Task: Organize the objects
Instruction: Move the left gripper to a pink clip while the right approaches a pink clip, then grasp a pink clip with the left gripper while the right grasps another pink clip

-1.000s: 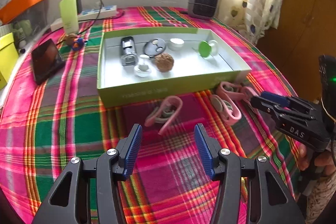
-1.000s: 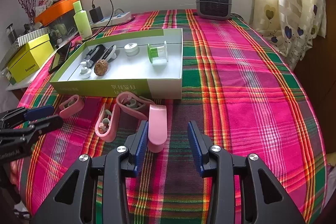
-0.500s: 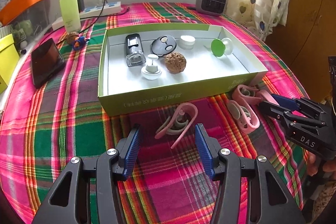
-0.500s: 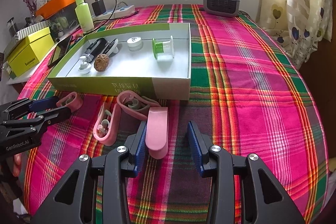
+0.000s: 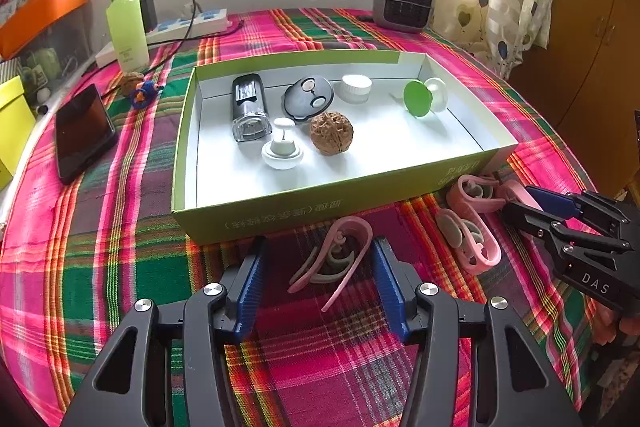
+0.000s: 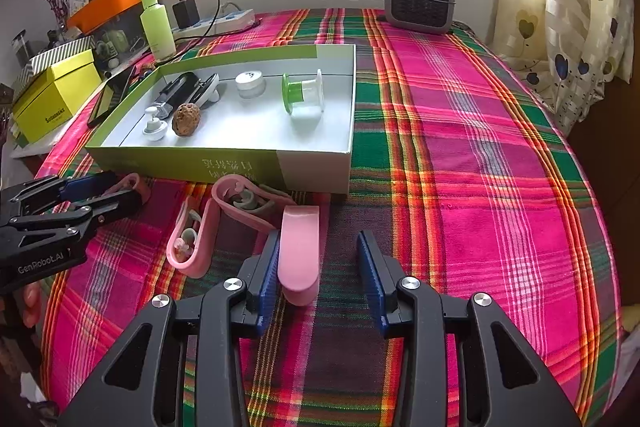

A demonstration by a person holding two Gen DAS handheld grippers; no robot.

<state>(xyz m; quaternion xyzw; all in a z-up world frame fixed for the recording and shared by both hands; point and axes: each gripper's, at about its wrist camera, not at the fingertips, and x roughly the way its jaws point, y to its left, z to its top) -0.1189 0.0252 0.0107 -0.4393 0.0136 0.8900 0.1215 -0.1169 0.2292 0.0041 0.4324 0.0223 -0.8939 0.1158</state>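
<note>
The left gripper (image 5: 318, 281) is held wide apart, and a pink clip (image 5: 334, 259) lies on the plaid cloth (image 5: 120, 267) between its blue pads, touched by neither as far as can be told. The right gripper (image 6: 318, 275) is likewise spread wide; a second pink clip (image 6: 300, 251) lies just inside its left pad, perhaps touching it. Two more pink clips (image 6: 196, 235) are seen between the two tools, close against the near wall of the green box (image 6: 180, 167). Inside the box a walnut (image 5: 331, 133), a green-capped spool (image 5: 418, 99) and small containers are already laid. The grasp step is judged to be in hand: closure on each clip is called for next, then a lift over the near wall.
</note>
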